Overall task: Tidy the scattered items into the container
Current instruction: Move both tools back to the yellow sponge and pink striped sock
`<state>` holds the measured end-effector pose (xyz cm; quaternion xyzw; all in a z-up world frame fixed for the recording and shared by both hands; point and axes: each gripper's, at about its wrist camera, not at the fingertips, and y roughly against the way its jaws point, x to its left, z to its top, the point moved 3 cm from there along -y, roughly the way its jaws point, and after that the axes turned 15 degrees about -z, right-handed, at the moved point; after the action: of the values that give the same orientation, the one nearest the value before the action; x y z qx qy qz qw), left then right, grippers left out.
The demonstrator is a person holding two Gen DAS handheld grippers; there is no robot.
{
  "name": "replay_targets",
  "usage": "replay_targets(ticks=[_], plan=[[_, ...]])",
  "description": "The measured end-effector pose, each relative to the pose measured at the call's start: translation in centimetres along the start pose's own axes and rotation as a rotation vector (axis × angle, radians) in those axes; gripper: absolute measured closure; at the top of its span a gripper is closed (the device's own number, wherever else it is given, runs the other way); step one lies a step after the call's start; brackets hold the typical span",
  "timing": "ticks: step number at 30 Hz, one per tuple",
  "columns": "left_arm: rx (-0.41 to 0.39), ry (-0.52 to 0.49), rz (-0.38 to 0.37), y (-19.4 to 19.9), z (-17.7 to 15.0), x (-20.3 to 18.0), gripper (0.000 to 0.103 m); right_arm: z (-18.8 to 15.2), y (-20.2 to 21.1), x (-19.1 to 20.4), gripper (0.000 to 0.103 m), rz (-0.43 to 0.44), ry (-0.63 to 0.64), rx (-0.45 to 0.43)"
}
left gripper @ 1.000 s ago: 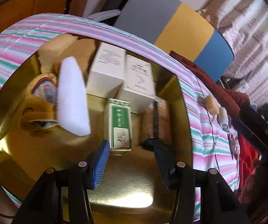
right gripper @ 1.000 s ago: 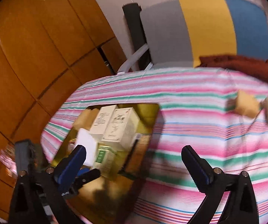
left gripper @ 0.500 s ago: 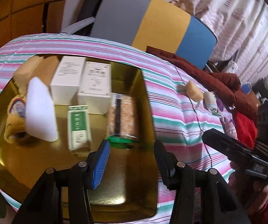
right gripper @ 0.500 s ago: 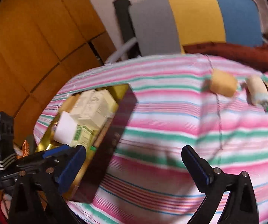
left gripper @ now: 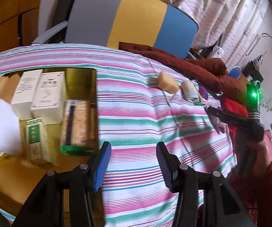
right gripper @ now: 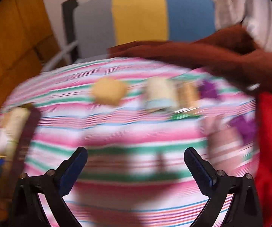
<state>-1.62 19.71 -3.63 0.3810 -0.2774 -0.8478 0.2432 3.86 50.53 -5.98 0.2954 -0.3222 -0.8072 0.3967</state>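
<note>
- Now my left gripper (left gripper: 132, 162) hangs over the striped cloth (left gripper: 136, 113) beside the gold container (left gripper: 7, 174), jaws partly apart and empty.
- My right gripper (right gripper: 136, 168), jaws wide and empty, faces the loose items, likely to fetch one.
- The yellow sponge (right gripper: 107, 92) and the pale roll (right gripper: 160, 94) lie well apart from the container.

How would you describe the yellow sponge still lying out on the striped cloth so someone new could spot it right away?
Start at the striped cloth, to the right of the gold container. Near the cloth's far edge, just before the dark red garment, lies the yellow sponge. It is a plain tan-yellow block, unlike the pale roll to its right.
</note>
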Motion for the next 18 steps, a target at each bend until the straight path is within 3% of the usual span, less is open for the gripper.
replay_targets(ticks=[5, 11, 15, 18], plan=[[0.036, -0.024, -0.002, -1.7, 0.3, -1.5, 0.052, 0.0, -1.4, -4.0, 0.0, -0.186, -0.031, -0.031], [0.083, -0.033, -0.039, -4.2, 1.1, -2.9, 0.049, -0.3, -4.5, -7.9, 0.005, -0.139, -0.201, 0.108], [0.127, -0.052, -0.056, -6.4, 2.1, -3.8, 0.049, -2.3, -7.6, -8.2, 0.035, -0.129, -0.206, 0.288], [0.153, -0.065, -0.074, -8.2, 3.0, -4.4, 0.049, -2.5, -7.6, -8.3, 0.038, -0.137, -0.206, 0.29]])
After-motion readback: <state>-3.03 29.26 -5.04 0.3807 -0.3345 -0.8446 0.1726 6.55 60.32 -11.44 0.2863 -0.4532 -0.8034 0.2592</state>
